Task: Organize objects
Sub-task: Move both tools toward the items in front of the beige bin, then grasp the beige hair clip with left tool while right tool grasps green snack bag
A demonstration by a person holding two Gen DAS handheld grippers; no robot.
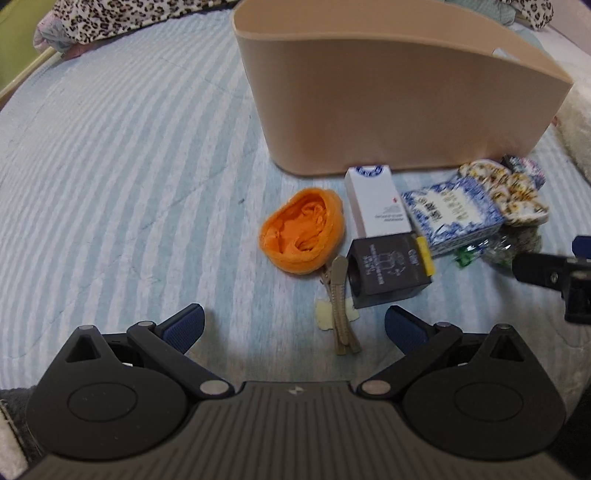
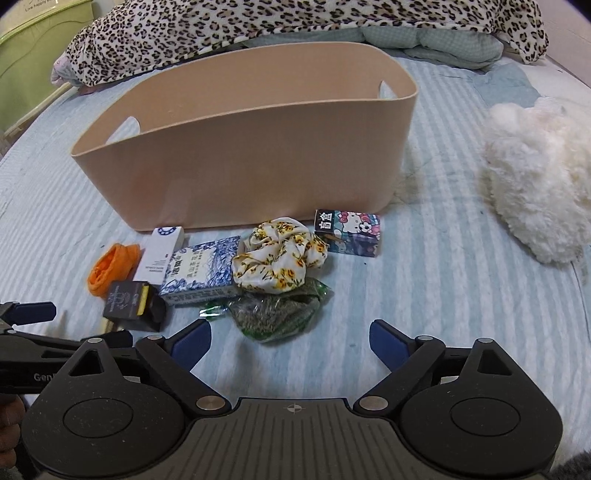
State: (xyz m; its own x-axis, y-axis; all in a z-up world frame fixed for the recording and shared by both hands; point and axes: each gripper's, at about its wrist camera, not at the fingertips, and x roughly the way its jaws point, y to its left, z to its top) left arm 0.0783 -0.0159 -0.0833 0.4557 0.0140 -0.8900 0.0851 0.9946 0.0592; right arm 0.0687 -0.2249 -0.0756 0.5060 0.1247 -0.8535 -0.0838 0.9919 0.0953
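Observation:
A tan bin point(image 1: 388, 110) point(image 2: 251, 177) stands on the striped bedspread. In front of it lie an orange cloth point(image 1: 303, 230) point(image 2: 110, 267), a white box point(image 1: 376, 203) point(image 2: 159, 254), a black box point(image 1: 388, 271) point(image 2: 131, 302), a blue patterned box point(image 1: 450, 214) point(image 2: 199, 273), a floral scrunchie point(image 1: 506, 194) point(image 2: 280, 258), a green packet point(image 2: 277, 314), a Hello Kitty box point(image 2: 347, 232) and a tan hair clip point(image 1: 341, 306). My left gripper point(image 1: 295, 325) is open and empty, just short of the clip. My right gripper point(image 2: 290, 343) is open and empty, just short of the packet.
A leopard-print blanket point(image 2: 295, 22) lies behind the bin. A white fluffy plush point(image 2: 543, 177) lies at the right. A green container point(image 2: 22, 62) stands off the bed's far left. The right gripper's finger shows in the left wrist view point(image 1: 546, 275).

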